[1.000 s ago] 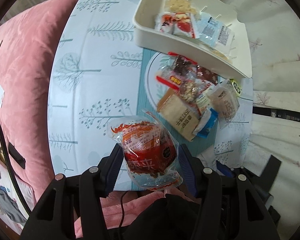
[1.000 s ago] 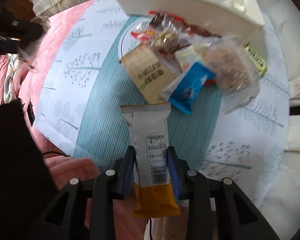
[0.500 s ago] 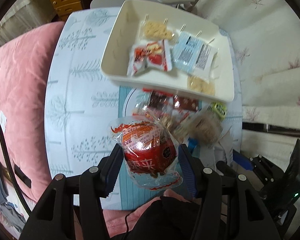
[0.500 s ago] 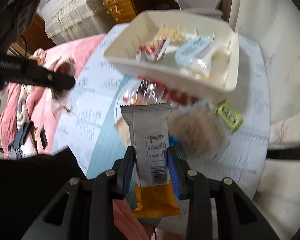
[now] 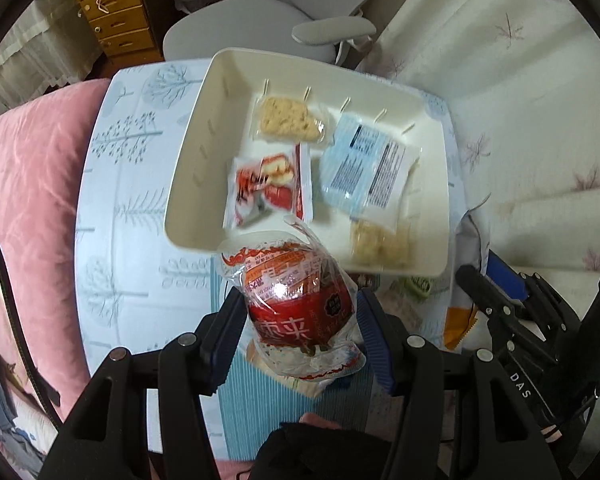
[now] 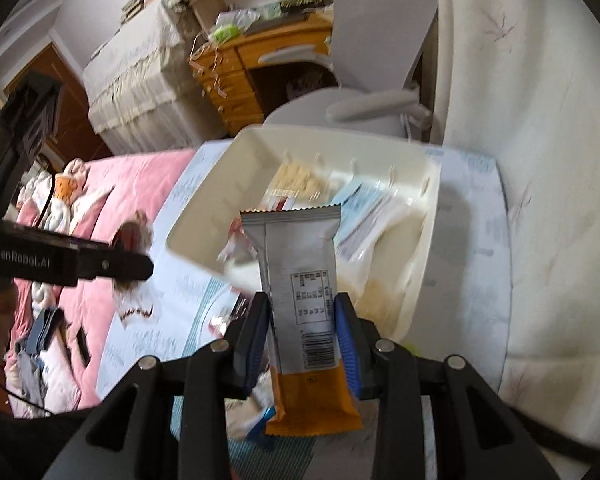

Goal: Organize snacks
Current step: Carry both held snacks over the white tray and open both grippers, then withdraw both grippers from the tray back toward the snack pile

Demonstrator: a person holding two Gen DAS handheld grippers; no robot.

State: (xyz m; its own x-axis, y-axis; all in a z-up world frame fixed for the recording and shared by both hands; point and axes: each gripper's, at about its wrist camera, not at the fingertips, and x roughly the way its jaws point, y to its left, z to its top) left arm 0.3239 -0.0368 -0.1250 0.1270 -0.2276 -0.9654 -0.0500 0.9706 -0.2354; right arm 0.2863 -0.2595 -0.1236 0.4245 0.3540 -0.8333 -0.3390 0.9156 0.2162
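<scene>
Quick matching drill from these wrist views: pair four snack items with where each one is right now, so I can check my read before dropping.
Things:
1. red round snack pack
2. grey-and-orange bar
3. light blue packet
4. red-and-white packet

Places:
A. lying in the white tray, right part
B. clamped in the right tool
C. lying in the white tray, middle
D. clamped in the left tool

Pairs: 1-D, 2-B, 3-A, 4-C

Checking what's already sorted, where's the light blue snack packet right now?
In the left wrist view, the light blue packet lies inside the cream tray, toward its right side, beside the red-and-white packet.
</scene>
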